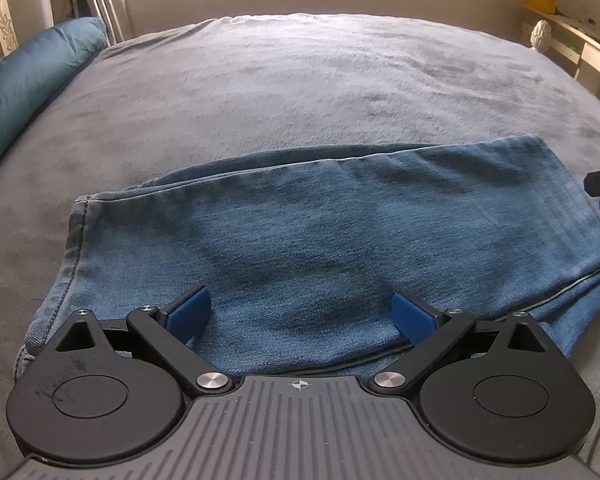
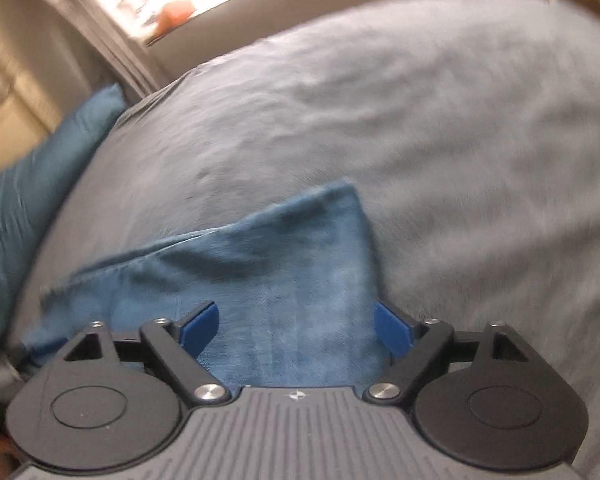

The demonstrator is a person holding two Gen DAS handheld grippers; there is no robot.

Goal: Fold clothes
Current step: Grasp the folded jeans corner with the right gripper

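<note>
Grey bed cover (image 1: 300,80): fills the field beyond both pairs of fingers. Folded blue jeans (image 1: 300,220): lying flat on the cover, directly ahead of and beneath the left gripper (image 1: 302,314), whose jaws stand wide with nothing between the pads. Teal pillow (image 1: 24,80): far left of the fingers. Right gripper (image 2: 296,328): jaws wide, poised over the jeans' corner, gripping nothing; view blurred.

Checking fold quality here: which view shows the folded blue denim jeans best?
The left wrist view: the folded blue denim jeans lie sharp and nearly whole across the grey bedspread, hem and seams visible. The right wrist view is motion-blurred and shows only one end of them.
</note>
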